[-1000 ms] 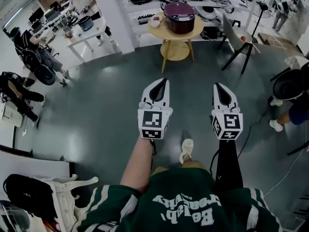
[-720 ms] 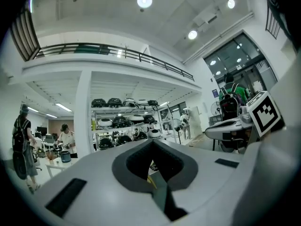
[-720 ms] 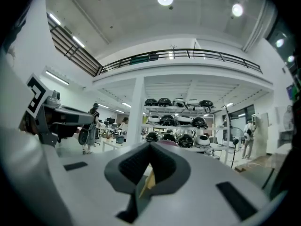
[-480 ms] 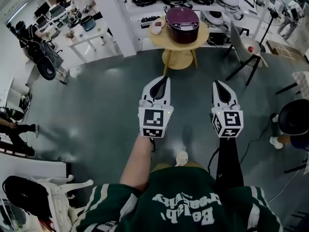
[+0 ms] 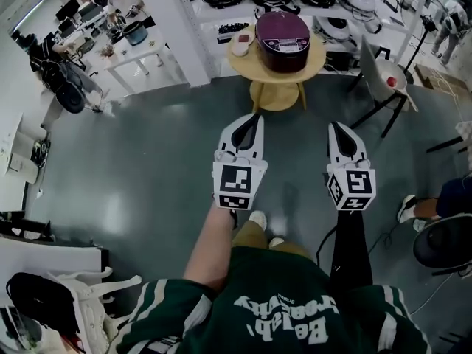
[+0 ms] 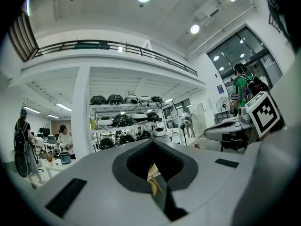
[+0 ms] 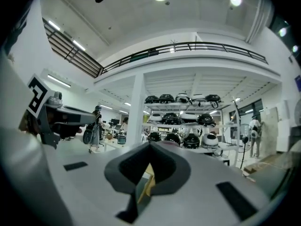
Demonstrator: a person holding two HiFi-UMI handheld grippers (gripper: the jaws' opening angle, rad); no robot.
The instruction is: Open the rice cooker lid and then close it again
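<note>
Rice cooker [image 5: 282, 30] lid down on round table [image 5: 247, 56]; left gripper [image 5: 254, 118], right gripper [image 5: 334, 126] well short of cooker; jaws pressed together, empty.

You've got both grippers held out in front of you, side by side and well apart, noses pointing to the far side. Your left gripper [image 5: 254, 118] has its jaws pressed together at the tips, and the left gripper view shows nothing between them. Same deal with your right gripper [image 5: 333, 125]: jaws together, nothing held. The left marker cube [image 5: 237, 188] and the right marker cube [image 5: 352, 190] sit at the near ends, facing up at you. Your left forearm [image 5: 212, 245] is bare, and your right arm [image 5: 348, 251] is in a black sleeve. Both arms reach straight ahead.
</note>
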